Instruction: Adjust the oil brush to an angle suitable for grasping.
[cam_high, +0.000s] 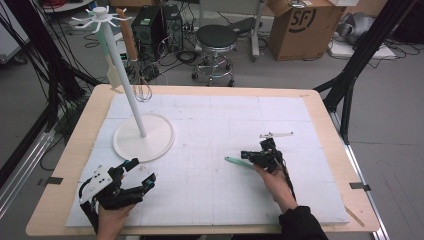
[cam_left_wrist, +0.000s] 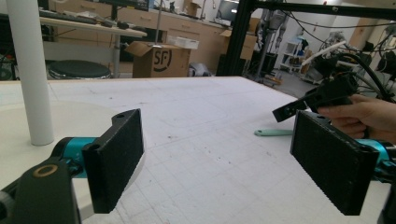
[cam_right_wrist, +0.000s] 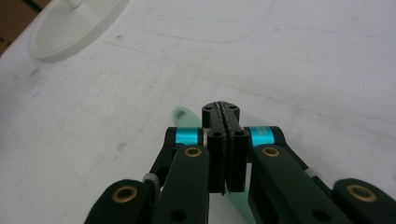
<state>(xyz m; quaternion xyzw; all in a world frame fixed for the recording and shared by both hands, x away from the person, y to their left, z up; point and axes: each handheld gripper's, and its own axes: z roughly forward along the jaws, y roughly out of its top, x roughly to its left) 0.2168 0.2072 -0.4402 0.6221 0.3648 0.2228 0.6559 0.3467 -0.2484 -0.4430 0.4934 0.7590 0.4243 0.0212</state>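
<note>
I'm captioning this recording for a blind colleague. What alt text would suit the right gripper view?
The right gripper has its two black jaws shut on a thin mint-green utensil handle, whose tip pokes out beyond them over the white table mat. The round base of a white stand sits at top left.

High view: fixed above the person's side, facing forward and down over the whole table. Left gripper view: low, near the tabletop, looking level across it past the white stand. Right gripper view: close above the surface, angled down; all three views share the stand's base.
</note>
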